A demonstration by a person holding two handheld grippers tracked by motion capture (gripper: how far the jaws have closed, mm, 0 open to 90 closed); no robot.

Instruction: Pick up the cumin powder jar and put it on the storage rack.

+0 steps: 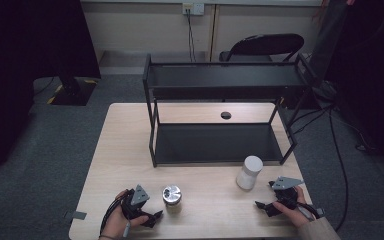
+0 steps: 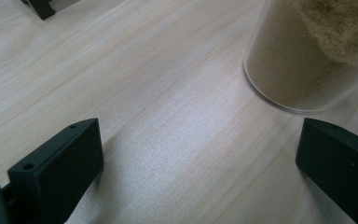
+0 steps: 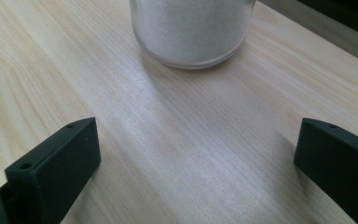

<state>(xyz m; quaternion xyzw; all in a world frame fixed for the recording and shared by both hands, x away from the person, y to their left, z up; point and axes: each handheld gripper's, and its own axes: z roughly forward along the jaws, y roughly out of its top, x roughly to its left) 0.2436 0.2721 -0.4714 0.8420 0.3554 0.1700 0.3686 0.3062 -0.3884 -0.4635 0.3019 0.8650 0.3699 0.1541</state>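
Jaws spread wide and holding nothing, the left gripper (image 1: 150, 218) rests on the wooden table (image 1: 205, 200) beside a silver-lidded jar (image 1: 171, 195) of tan powder. The right gripper (image 1: 267, 206), likewise agape, sits near a white jar (image 1: 249, 173) before a black shelf rack (image 1: 220, 115).

The high view is dim, and its corners sink to near black. The pale table (image 1: 130, 150) catches soft light from above. In both gripper views the wood shows a mild sheen; the jar of sand (image 2: 307, 51) looks slightly blurred, perhaps too close.
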